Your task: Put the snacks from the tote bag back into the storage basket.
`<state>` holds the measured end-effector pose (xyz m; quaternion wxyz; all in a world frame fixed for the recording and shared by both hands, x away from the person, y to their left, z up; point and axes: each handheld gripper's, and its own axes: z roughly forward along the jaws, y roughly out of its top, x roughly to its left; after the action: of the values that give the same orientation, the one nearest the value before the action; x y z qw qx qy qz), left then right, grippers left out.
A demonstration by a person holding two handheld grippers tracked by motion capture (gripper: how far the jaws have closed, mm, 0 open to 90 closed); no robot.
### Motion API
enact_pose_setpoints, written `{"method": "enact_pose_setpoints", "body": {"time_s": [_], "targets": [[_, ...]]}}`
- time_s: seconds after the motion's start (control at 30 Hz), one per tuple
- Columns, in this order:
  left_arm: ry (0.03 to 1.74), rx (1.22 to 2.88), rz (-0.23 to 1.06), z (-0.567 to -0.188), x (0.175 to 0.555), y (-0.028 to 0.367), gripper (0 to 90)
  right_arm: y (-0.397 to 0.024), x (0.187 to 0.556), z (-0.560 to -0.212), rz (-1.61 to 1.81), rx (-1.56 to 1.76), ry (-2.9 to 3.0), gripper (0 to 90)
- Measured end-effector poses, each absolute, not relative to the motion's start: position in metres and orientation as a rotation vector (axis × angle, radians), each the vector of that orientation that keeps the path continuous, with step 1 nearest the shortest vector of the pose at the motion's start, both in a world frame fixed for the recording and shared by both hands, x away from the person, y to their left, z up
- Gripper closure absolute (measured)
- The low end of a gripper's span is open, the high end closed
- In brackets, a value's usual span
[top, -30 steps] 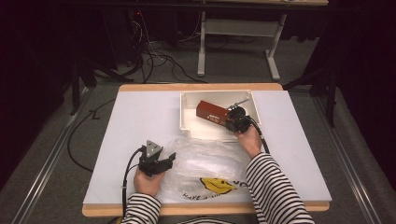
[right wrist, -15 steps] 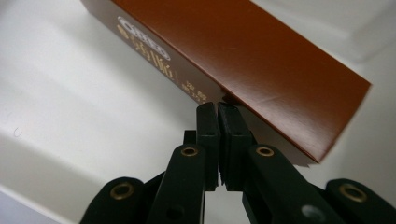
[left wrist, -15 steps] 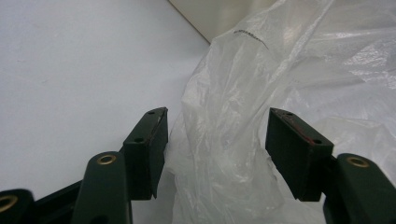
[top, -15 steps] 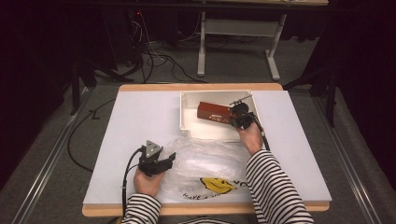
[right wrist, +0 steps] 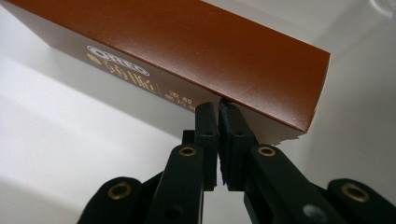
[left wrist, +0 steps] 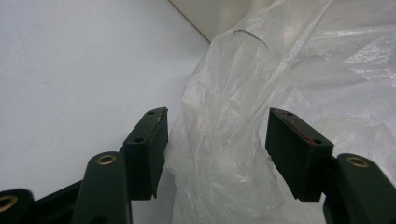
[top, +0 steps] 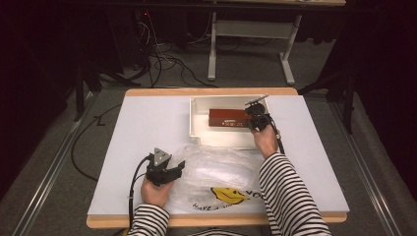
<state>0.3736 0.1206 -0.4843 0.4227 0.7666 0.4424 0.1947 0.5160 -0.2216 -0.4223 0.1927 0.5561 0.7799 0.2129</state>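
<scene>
A brown-red snack box point(top: 228, 118) lies flat in the white tray point(top: 196, 129) at the back of the table. My right gripper point(top: 254, 119) sits at the box's right end. In the right gripper view its jaws point(right wrist: 218, 105) stand together with nothing between them, their tips against the lower edge of the box point(right wrist: 187, 42). My left gripper point(top: 173, 170) rests at the left edge of a clear plastic bag point(top: 216, 169). Its jaws point(left wrist: 217, 116) stand wide apart, and a crumpled fold of the bag point(left wrist: 280, 60) lies loosely between them.
The white table top point(top: 147, 128) spreads out to the left of the tray. A yellow smiley print point(top: 228, 195) marks the near end of the bag. Cables and a desk frame point(top: 248, 34) are on the floor beyond the table.
The box, tilted in the tray a second ago, now lies level. My right gripper has shifted slightly with it toward the tray's far right. The left gripper has not moved.
</scene>
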Motion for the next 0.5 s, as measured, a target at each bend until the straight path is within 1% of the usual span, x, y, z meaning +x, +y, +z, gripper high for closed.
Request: {"method": "enact_pose_setpoints", "body": {"time_s": [0.2, 0.5], "targets": [[1.104, 1.917, 0.495, -0.484, 0.373, 0.120, 40.1, -0.223, 0.513, -0.423, 0.644, 1.556, 2.198, 87.1], [1.103, 1.918, 0.508, -0.484, 0.372, 0.120, 40.8, -0.225, 0.485, -0.403, 0.794, 1.422, 2.225, 83.4]]}}
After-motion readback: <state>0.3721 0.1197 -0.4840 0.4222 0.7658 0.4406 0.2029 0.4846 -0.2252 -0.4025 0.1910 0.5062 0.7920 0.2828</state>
